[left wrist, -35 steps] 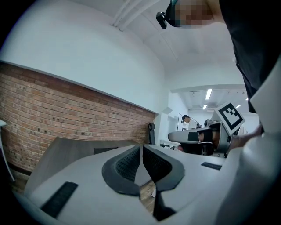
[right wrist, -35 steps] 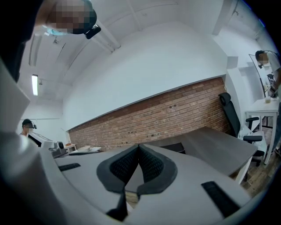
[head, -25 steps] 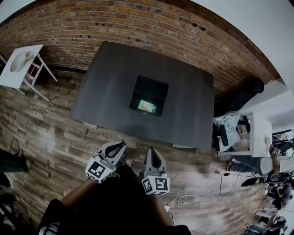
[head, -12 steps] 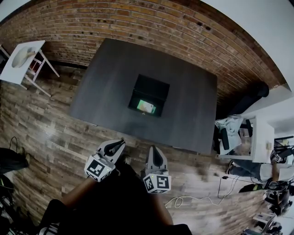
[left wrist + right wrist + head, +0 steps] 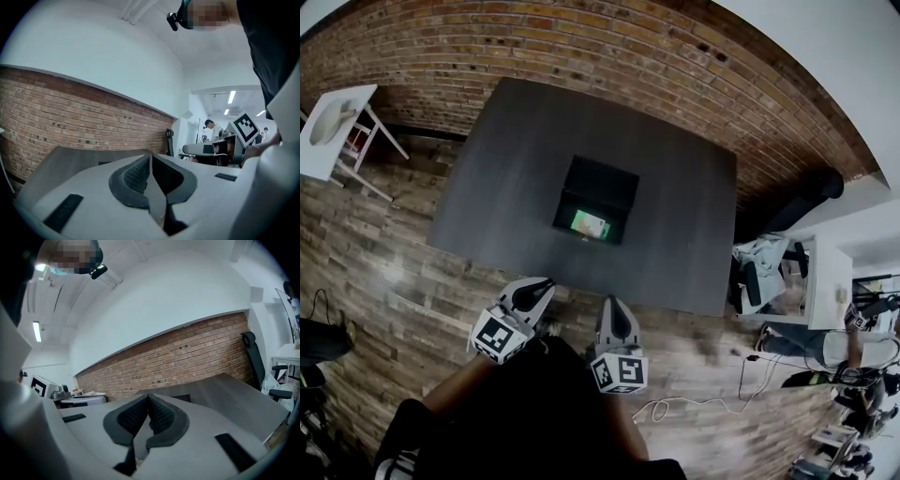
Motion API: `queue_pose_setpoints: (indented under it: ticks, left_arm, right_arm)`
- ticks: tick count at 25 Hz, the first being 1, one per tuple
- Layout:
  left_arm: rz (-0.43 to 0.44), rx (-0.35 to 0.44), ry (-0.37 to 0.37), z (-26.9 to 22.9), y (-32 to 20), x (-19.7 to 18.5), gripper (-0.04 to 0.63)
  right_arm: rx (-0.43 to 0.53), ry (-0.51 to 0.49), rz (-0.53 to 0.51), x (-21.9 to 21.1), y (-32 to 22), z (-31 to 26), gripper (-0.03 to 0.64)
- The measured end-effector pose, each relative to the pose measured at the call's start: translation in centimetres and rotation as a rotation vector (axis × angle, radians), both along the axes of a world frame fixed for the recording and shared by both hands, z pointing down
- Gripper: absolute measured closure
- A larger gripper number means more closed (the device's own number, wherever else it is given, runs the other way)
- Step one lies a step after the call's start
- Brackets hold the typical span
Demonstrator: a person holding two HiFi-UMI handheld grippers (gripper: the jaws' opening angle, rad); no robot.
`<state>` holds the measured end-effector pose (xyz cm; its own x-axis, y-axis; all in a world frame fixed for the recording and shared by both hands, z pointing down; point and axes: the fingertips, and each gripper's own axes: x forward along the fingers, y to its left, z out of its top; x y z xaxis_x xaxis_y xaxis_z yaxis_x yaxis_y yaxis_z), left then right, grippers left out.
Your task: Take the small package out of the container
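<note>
Looking steeply down in the head view, the dark table [image 5: 675, 206] fills the middle, and the black container [image 5: 605, 180] sits near its centre. The small package [image 5: 591, 224], green, lies inside the container at its 6 o'clock end, close to the near wall. The left gripper [image 5: 542, 284] and the right gripper [image 5: 610, 305] hang over the wooden floor [image 5: 412, 272], short of the table's near edge, at about 7 and 6 o'clock of the container and well apart from it. A white side table [image 5: 333, 127] stands at 10 o'clock, beside the brick wall [image 5: 609, 47].

Along the left gripper view, the left gripper [image 5: 150, 157] has its jaws pressed together with nothing between them. The table [image 5: 70, 157] stretches off at 9 o'clock below the brick wall [image 5: 70, 112], and the right gripper's marker cube [image 5: 244, 127] shows at 3 o'clock.

Along the right gripper view, the right gripper [image 5: 148, 397] is likewise closed and empty. The table [image 5: 234, 394] runs toward 3 o'clock, with a black office chair [image 5: 251, 348] beyond it.
</note>
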<state>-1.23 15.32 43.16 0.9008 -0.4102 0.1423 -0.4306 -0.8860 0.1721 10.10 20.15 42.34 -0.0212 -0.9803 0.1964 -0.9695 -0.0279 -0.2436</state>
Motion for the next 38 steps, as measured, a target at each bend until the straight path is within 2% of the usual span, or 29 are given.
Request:
queue_pose_setpoints:
  ticks: [19, 25, 31, 38]
  left_arm:
    - [0.113, -0.045, 0.002, 0.9, -13.7, 2.7, 0.551]
    - [0.149, -0.071, 0.006, 1.7, -17.7, 3.0, 0.551]
    - [0.156, -0.093, -0.006, 2.9, -19.8, 4.2, 0.551]
    - [0.101, -0.122, -0.044, 5.0, -21.1, 6.9, 0.551]
  right_arm:
    - [-0.093, 0.034, 0.035, 1.7, -12.7, 2.3, 0.592]
    - [-0.154, 0.063, 0.035, 2.3, -15.7, 3.6, 0.592]
    - [-0.235, 0.097, -0.029, 3.8, -17.8, 6.1, 0.592]
    - [-0.326, 0.105, -0.170, 6.2, -19.6, 10.3, 0.592]
